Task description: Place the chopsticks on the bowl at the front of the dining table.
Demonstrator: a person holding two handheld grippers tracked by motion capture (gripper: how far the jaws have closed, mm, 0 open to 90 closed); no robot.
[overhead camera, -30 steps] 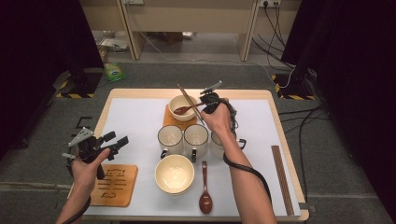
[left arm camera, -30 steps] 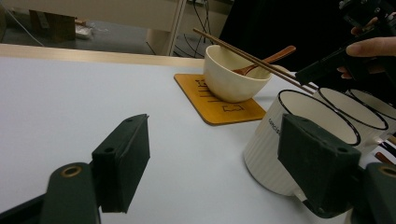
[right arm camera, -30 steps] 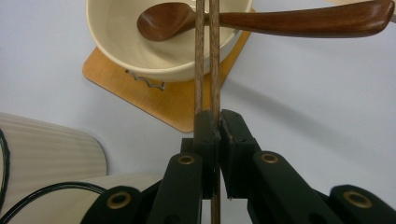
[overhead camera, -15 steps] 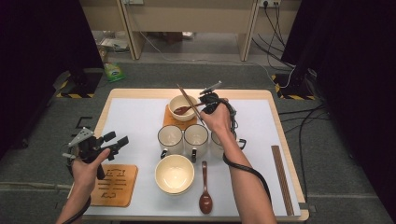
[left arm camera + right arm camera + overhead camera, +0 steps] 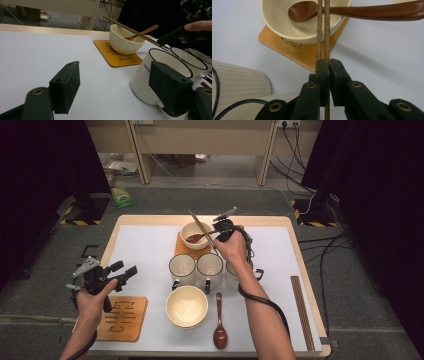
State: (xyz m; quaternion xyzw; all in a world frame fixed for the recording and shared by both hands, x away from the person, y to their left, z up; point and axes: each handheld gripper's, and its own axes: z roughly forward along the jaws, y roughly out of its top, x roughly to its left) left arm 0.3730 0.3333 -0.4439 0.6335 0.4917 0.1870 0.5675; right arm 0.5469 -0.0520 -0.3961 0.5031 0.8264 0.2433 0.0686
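Observation:
My right gripper (image 5: 216,232) (image 5: 328,67) is shut on a pair of wooden chopsticks (image 5: 200,229) (image 5: 323,30) (image 5: 135,32), held slanting over a cream bowl (image 5: 196,234) (image 5: 302,27) (image 5: 125,40). In that bowl lies a brown wooden spoon (image 5: 196,238) (image 5: 372,11) (image 5: 143,32). The bowl stands on an orange coaster (image 5: 186,249) (image 5: 302,53) (image 5: 116,55). My left gripper (image 5: 124,268) (image 5: 113,85) is open with nothing between its jaws, hovering over the table's left side, aimed toward the striped mugs (image 5: 182,267) (image 5: 160,72).
Three mugs stand in a row mid-table, the middle one (image 5: 210,266) beside the first. In front sit a second cream bowl (image 5: 187,306), a brown spoon (image 5: 219,327) and an orange coaster (image 5: 122,317). More chopsticks (image 5: 301,312) lie by the table's right edge.

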